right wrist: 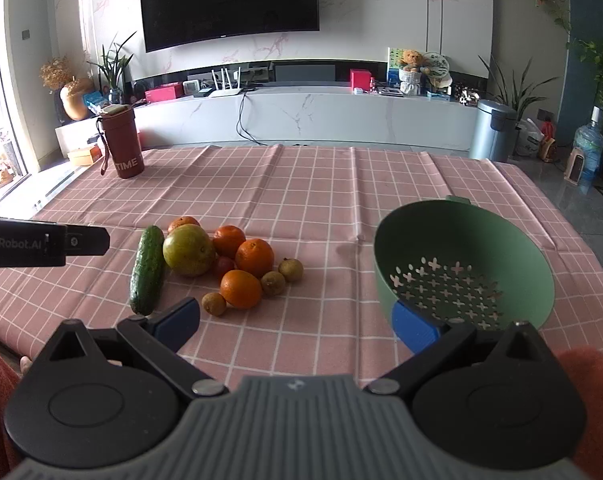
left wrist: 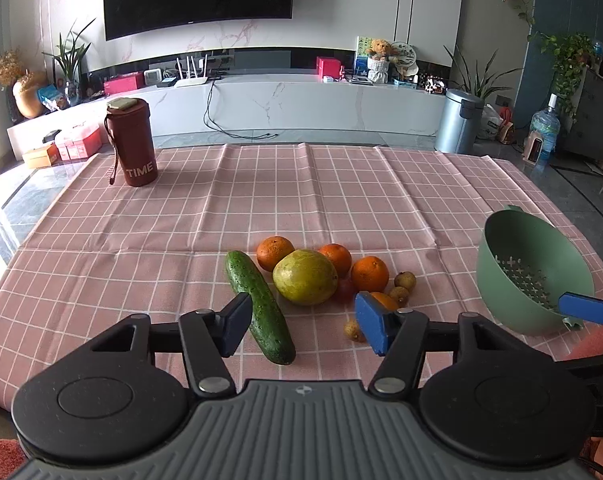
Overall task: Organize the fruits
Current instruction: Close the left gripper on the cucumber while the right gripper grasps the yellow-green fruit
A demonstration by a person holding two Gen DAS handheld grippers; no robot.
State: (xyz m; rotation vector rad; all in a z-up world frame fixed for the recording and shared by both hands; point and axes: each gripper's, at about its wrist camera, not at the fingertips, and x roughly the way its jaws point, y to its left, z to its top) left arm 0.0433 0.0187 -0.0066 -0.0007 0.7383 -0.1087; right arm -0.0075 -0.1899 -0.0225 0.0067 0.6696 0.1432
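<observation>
- Left wrist view: left hand-held gripper [left wrist: 301,324] jaws wide apart, nothing held, hovering low over near end of fruit pile; left pad just beside cucumber [left wrist: 259,306], contact unclear.
- Right wrist view: right hand-held gripper [right wrist: 297,320] also spread wide, empty; its right pad sits against or under the near rim of the green colander [right wrist: 463,268], can't tell if touching.
- Fruit clustered mid-bench on pink checked cloth [right wrist: 321,200], colander well apart to the right, tilted, empty.
- Cucumber: long, stiff, bumpy skin, probably decent grip; take across the middle, short axis.
- Green-yellow mango [right wrist: 189,250]: biggest piece, likely heaviest, smooth, may slip; needs near-full opening, grip at widest part.
- Oranges [right wrist: 254,258], four visible: round, firm, slightly dimpled peel, will roll if nudged; grip across the equator.
- Longans [right wrist: 290,270], three small brown ones: light, thin shell, likely crack under hard squeeze; close gently.
- Small dark red fruit [right wrist: 224,266] wedged between oranges, mostly hidden, type unclear.
- Colander: light plastic, likely slides when fruit drops in.
- Writing: "TIME" on maroon tumbler [right wrist: 121,144]; "GenRobot.AI", first letter cut off, on left gripper body in right view.
</observation>
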